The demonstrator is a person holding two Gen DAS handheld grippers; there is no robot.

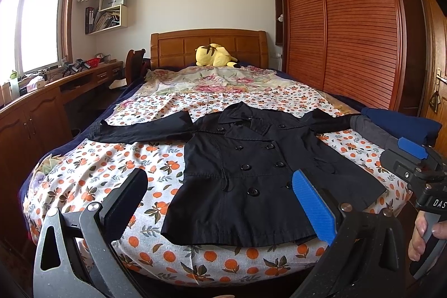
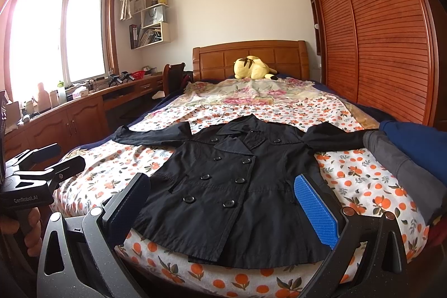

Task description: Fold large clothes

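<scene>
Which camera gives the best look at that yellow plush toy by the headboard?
The right wrist view: the yellow plush toy appears slightly larger there, dark ear markings visible. The left wrist view shows it too, slightly smaller.

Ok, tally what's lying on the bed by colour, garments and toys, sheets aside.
Black: 1, the coat
Grey: 1, the folded garment
Blue: 1, the folded garment
Yellow: 1, the plush toy
Total: 4

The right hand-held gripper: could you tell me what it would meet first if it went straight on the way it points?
Probably the black coat spread on the bed; the right hand-held gripper, jaws open, points at its lower front. Depth is unclear.
</scene>
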